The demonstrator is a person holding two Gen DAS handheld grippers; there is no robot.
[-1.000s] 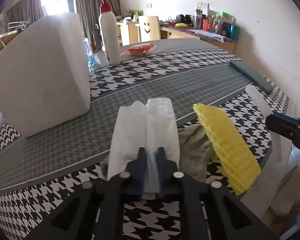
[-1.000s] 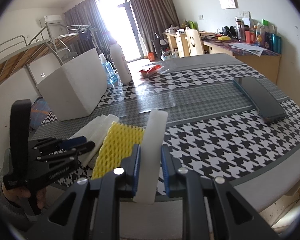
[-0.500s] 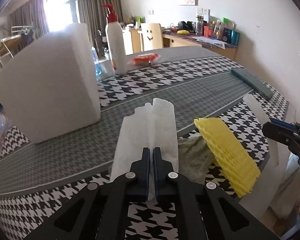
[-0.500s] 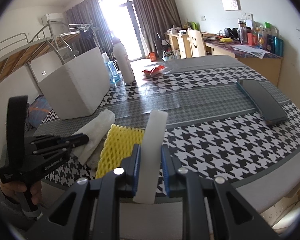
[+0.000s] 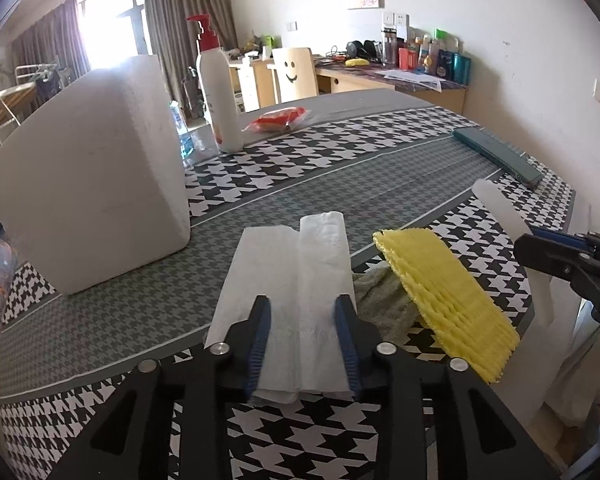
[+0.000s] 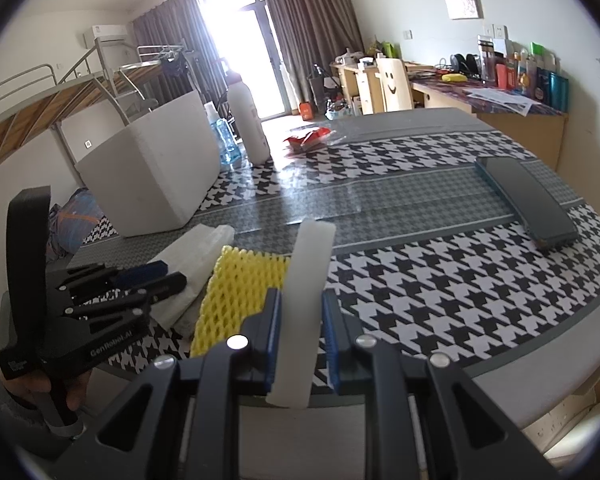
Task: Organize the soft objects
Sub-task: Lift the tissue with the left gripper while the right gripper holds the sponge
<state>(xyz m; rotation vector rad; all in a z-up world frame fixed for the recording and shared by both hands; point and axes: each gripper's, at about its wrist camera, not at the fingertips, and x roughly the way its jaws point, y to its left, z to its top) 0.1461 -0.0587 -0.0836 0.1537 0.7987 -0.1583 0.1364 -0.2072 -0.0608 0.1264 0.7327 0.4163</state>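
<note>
My left gripper (image 5: 304,320) has just been opening: jaws now stand apart w/ the white folded foam sheets (image 5: 292,280) lying between them on the table (image 5: 380,184), pads not pressing as far as I can see, so I read that piece as set down near the front edge. Right beside it, toward the right, a grey-green cloth (image 5: 380,300) lies crumpled on the tabletop, and the yellow foam net (image 5: 444,292) rests tilted, partly over the cloth, its lower end reaching the front edge. So three soft things are gathered in one cluster at the front edge, touching or just beside each other; whether that is the final layout I can't tell. My right gripper (image 6: 300,332) is closed narrow on a white foam strip (image 6: 304,300), holding it up off the table, pointing away from me over the front edge, just right of the yellow net. That strip is what's left, imo: it wants to go down alongside the cluster. The big white foam box (image 5: 96,184) sits toward the table's left side, well apart from the cluster; can't see inside it from here, so idk if the soft stuff is meant to end up in there. Pump bottle (image 5: 220,92), red snack pack (image 5: 278,118) behind the box and dark flat case (image 5: 496,156) near the right edge aren't soft, I leave them. Rough guess: more than halfway, w/ one piece in hand and maybe some straightening of the tilted net.
</note>
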